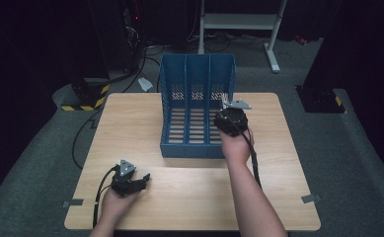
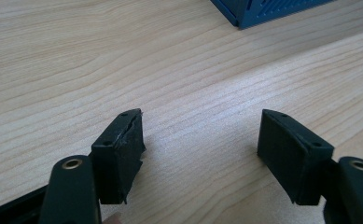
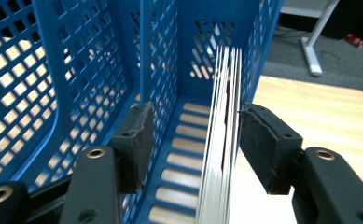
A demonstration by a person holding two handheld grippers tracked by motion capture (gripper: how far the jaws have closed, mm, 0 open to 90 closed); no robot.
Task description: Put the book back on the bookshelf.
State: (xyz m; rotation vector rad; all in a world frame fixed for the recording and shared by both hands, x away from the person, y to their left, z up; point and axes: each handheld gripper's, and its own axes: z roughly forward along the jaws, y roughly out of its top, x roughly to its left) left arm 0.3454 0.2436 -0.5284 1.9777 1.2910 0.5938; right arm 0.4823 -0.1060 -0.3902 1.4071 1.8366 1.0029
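Observation:
A blue three-compartment file rack [image 1: 166,98] stands on the wooden table [image 1: 130,128], open side toward me. My right gripper [image 1: 227,107] reaches into its right compartment. In the right gripper view, a thin stack of white-edged pages, like a magazine [image 3: 221,116], stands upright in that compartment [image 3: 76,70] between the jaws of the right gripper [image 3: 195,116]. The left pad is well apart from it and the right pad is just beside it. My left gripper [image 1: 144,179] rests at the table's front left. It [image 2: 200,135] is open over bare wood, with the rack's corner [image 2: 263,11] farther off.
Behind the table a white metal stand [image 1: 239,22] rises from the grey floor, with cables [image 1: 145,54] trailing left of it. A yellow-and-black striped base [image 1: 86,98] sits off the back-left corner, a dark one [image 1: 323,98] off the back right.

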